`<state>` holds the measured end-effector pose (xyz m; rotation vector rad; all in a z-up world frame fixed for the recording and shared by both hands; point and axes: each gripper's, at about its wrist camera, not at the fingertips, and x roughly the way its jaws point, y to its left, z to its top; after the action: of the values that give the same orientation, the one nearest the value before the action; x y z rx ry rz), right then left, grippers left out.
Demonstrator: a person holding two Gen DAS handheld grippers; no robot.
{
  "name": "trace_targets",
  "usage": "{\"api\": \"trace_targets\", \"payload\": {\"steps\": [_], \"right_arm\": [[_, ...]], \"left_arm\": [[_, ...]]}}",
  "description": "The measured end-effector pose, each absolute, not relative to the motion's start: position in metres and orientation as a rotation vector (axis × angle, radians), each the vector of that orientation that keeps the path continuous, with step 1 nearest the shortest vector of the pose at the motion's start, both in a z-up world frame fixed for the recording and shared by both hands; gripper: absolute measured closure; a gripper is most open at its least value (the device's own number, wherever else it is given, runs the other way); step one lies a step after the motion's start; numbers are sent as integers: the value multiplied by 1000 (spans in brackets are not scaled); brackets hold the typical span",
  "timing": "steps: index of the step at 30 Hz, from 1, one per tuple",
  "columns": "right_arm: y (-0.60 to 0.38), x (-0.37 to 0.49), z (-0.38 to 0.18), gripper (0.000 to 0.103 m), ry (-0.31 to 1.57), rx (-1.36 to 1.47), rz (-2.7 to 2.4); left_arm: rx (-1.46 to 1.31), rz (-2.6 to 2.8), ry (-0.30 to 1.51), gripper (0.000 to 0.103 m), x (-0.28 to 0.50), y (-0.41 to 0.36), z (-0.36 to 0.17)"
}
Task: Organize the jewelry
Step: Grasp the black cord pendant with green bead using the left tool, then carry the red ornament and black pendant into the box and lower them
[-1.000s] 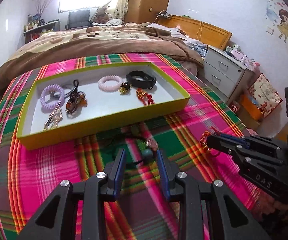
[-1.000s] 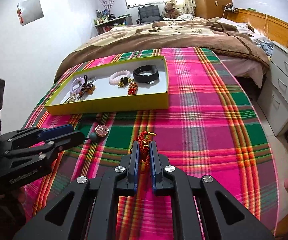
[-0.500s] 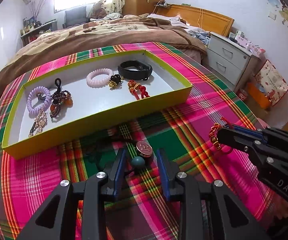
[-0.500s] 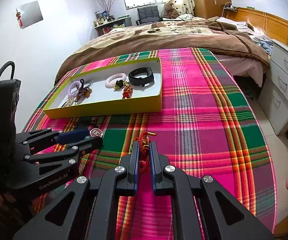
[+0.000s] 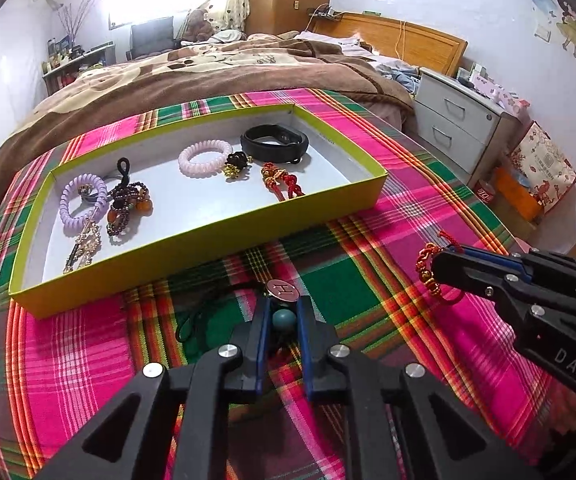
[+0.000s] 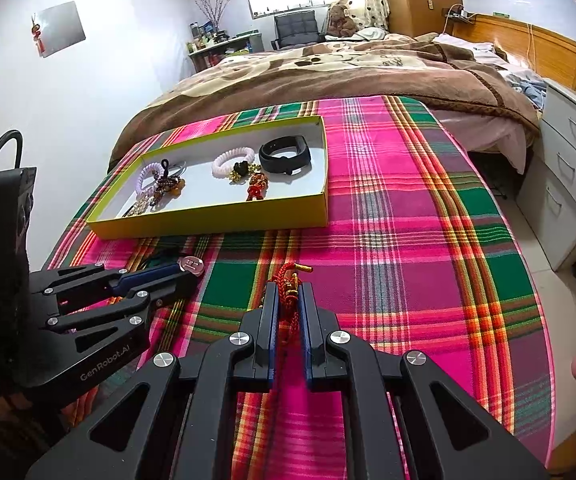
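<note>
The left gripper [image 5: 283, 318] has just been closing, and its 2 blue-padded jaws now pinch a dark teal bead [image 5: 283, 319] on a black cord [image 5: 192, 318], low over the plaid cloth [image 5: 368, 280] that covers the bench. A round copper-coloured pendant [image 5: 283, 289] marked with an H lies just past the fingertips, touching the bead's far side; the cord loops away to the left across a green square of the cloth.

The right gripper [image 6: 288, 300] is fully closed on a red knotted cord bracelet with gold beads [image 6: 288, 280], whose loops stick out beyond the fingertips and hang between the jaws. In the left wrist view this gripper enters from the right with the bracelet dangling at its tip, apart from the cloth.

Beyond both grippers sits a shallow yellow-green tray [image 5: 216, 240] with a pale floor. It holds a lilac coil band [image 5: 82, 200], a dark beaded bracelet with amber stones [image 5: 128, 208], a gold chain piece [image 5: 84, 248], a pink coil band [image 5: 205, 158], a small black-and-gold charm [image 5: 237, 164], a second red knotted bracelet [image 5: 282, 182] and a black wristband [image 5: 274, 144]. A bed with a brown blanket [image 5: 208, 76] stands behind the bench.
</note>
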<state>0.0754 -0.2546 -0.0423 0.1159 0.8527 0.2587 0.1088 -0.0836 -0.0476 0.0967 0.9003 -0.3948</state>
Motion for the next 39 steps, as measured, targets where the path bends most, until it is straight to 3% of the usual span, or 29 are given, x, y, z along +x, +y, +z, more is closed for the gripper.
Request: {"api": "trace_targets", "payload": {"steps": [39], "right_arm": [[-223,97,-6,94,780,79,290]], "left_arm": [[-3,-313,761,90,122,-21,13]]}}
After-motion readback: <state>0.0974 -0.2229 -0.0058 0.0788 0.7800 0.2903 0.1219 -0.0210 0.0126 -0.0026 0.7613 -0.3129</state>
